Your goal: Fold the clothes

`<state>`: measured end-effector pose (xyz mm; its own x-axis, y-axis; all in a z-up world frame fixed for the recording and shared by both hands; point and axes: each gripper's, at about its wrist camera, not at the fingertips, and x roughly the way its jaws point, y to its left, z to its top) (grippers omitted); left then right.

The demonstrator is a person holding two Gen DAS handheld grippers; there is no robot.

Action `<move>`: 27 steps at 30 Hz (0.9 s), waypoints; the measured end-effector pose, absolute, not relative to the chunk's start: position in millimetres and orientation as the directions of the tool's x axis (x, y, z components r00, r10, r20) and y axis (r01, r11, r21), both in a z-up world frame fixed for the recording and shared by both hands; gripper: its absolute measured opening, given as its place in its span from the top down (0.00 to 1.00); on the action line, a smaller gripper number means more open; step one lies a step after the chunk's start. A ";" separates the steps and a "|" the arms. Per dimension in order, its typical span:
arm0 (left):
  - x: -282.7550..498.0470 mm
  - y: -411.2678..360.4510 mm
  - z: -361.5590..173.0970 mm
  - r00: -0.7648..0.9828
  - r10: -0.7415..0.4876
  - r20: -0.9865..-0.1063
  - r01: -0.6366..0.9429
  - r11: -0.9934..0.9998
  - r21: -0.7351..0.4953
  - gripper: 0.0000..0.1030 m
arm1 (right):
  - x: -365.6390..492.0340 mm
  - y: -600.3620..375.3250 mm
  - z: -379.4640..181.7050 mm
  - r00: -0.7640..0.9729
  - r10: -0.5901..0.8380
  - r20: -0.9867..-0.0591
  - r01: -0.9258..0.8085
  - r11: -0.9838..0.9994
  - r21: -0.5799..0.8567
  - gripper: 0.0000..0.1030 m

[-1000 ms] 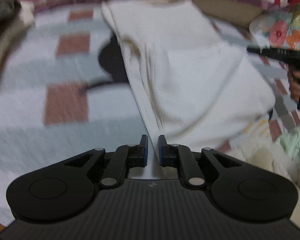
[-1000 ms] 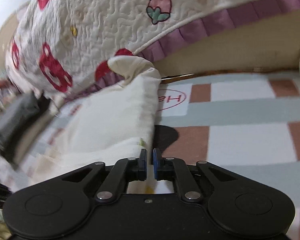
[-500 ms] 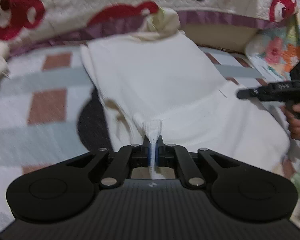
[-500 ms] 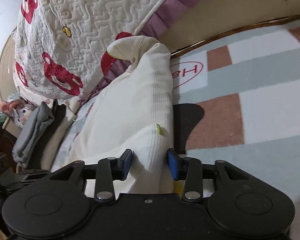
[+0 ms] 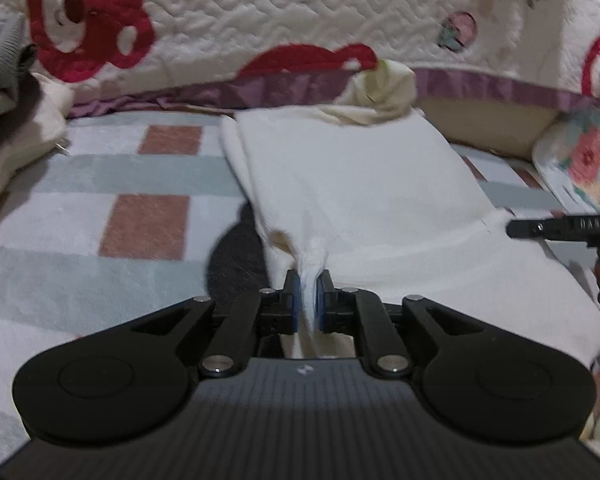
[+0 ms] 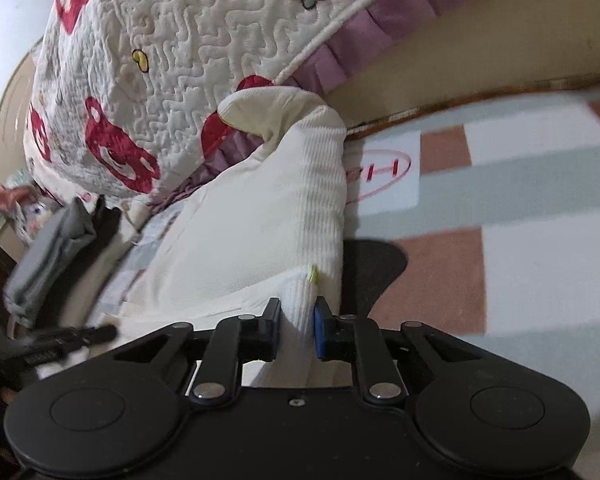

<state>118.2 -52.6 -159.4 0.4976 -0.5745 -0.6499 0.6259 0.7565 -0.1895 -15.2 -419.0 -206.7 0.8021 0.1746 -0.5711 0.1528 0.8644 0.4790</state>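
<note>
A cream ribbed garment (image 5: 360,184) lies lengthwise on the checked mat (image 5: 100,220), its far end bunched against the bed. My left gripper (image 5: 309,300) is shut on a gathered pinch of its near edge. At the right edge of that view, the other gripper (image 5: 560,228) reaches over the garment, held by a hand. In the right wrist view the garment (image 6: 260,220) rises in a thick fold. My right gripper (image 6: 298,328) is shut on its near corner beside a small yellow-green tag (image 6: 313,274). The left gripper (image 6: 72,338) shows blurred at lower left.
A white quilt with red bears (image 5: 260,20) and a purple frill hangs over the bed along the far side. Grey clothing (image 6: 48,248) lies heaped at the left. A floral cloth (image 5: 580,160) sits at the right. The mat (image 6: 520,260) stretches out to the right.
My right gripper opened half a second ago and has now closed on the garment's corner. The left gripper went from a narrow gap to pinching the cloth, and holds it.
</note>
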 end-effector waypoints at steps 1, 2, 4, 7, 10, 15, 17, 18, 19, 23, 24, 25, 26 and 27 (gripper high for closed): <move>118.6 -51.3 -157.0 0.525 -0.561 -0.640 0.613 0.771 -0.173 0.90 | -13.5 -417.5 -203.9 0.802 0.143 -0.580 0.160 0.884 0.439 0.79; 117.7 -49.2 -152.3 0.571 -0.531 -0.626 0.589 0.796 -0.139 0.90 | -12.4 -414.7 -198.8 0.801 0.089 -0.593 0.184 0.905 0.384 0.77; 117.9 -40.1 -139.6 0.584 -0.564 -0.583 0.593 0.788 -0.167 0.90 | -10.7 -409.0 -188.1 0.795 -0.009 -0.607 0.224 0.934 0.280 0.74; 115.9 -38.3 -131.9 0.499 -0.655 -0.568 0.651 0.716 -0.254 0.88 | -13.6 -400.8 -168.7 0.800 -0.021 -0.600 0.186 0.959 0.214 0.68; 110.5 -53.1 -140.8 0.421 -0.661 -0.622 0.693 0.676 -0.250 0.85 | -16.3 -381.0 -154.1 0.802 0.031 -0.597 0.068 0.987 0.142 0.68; 113.9 -72.1 -169.9 0.357 -0.541 -0.762 0.665 0.720 -0.200 0.82 | -2.2 -351.4 -164.7 0.733 0.142 -0.665 -0.073 0.989 0.130 0.67; 119.5 -63.8 -169.9 0.350 -0.565 -0.747 0.628 0.733 -0.260 0.82 | 4.9 -354.6 -172.9 0.700 0.146 -0.699 -0.066 0.988 0.141 0.69; 123.2 -62.8 -166.6 0.345 -0.562 -0.752 0.623 0.736 -0.265 0.83 | 7.5 -357.9 -174.6 0.689 0.150 -0.710 -0.059 0.987 0.151 0.70; 126.9 -61.8 -163.3 0.339 -0.559 -0.756 0.617 0.739 -0.270 0.82 | 10.1 -361.2 -176.3 0.677 0.154 -0.720 -0.052 0.985 0.162 0.70; 143.4 -67.6 -137.2 0.405 -0.564 -0.719 0.628 0.744 -0.230 0.66 | 18.7 -371.4 -172.9 0.646 0.163 -0.746 -0.031 0.982 0.188 0.66; 149.8 -74.0 -130.7 0.423 -0.577 -0.699 0.638 0.737 -0.223 0.58 | 19.8 -372.7 -166.7 0.649 0.167 -0.742 -0.032 0.981 0.193 0.66; 156.1 -80.4 -124.3 0.439 -0.589 -0.678 0.647 0.731 -0.216 0.55 | 21.0 -375.3 -161.3 0.655 0.188 -0.732 -0.037 0.975 0.218 0.65; 160.2 -94.7 -120.8 0.444 -0.600 -0.665 0.658 0.723 -0.213 0.55 | 22.8 -376.5 -157.3 0.656 0.209 -0.725 -0.043 0.970 0.241 0.60; 161.9 -112.7 -117.4 0.437 -0.610 -0.661 0.668 0.712 -0.216 0.55 | 27.4 -372.4 -159.4 0.633 0.228 -0.740 -0.049 0.966 0.255 0.56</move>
